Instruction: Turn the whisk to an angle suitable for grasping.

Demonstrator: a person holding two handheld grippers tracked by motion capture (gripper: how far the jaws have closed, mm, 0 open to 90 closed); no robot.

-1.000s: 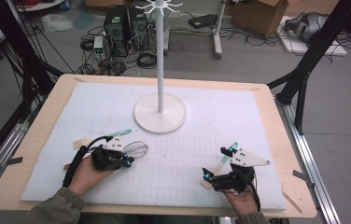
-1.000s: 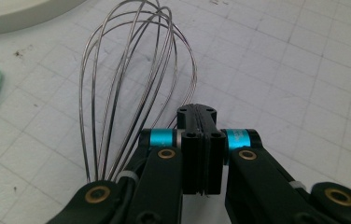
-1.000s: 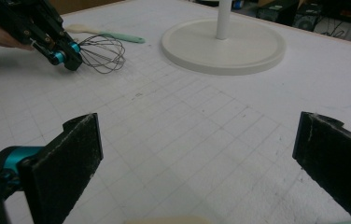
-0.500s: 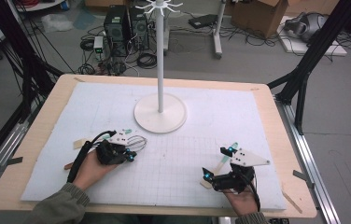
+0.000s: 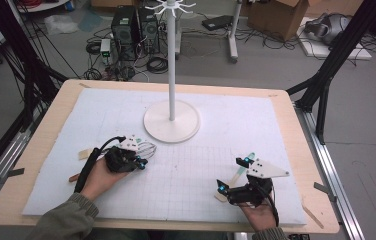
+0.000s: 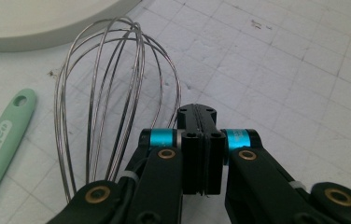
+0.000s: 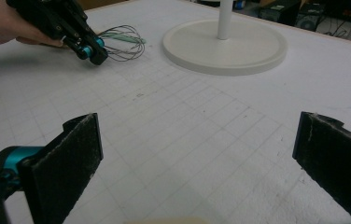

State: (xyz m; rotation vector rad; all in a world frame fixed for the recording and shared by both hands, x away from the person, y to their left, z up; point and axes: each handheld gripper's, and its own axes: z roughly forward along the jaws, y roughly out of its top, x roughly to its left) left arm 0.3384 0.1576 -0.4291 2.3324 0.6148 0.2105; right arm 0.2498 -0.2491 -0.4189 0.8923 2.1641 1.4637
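Note:
A wire whisk [image 6: 117,93] lies on the white gridded mat [image 5: 206,150], just in front of the round base of the white stand [image 5: 171,121]. My left gripper [image 6: 197,140] is low over the mat with its jaws shut together, nothing visible between them, and the whisk's wires just to their left. In the high view the left gripper [image 5: 140,162] sits beside the whisk [image 5: 147,148]. A mint-green handle [image 6: 1,140] lies next to the wires. My right gripper [image 5: 234,173] rests near the front right of the mat, jaws wide open [image 7: 201,158] and empty.
The stand's pole [image 5: 172,75] rises from its base [image 7: 225,44] to a ring of hooks [image 5: 168,7]. Thin wooden sticks [image 5: 83,154] lie on the mat near both hands and at the board's right edge [image 5: 311,215]. Black frame legs flank the table.
My left hand has edged slightly rightward and farther up the mat, closer to the whisk. The right hand has stayed put.

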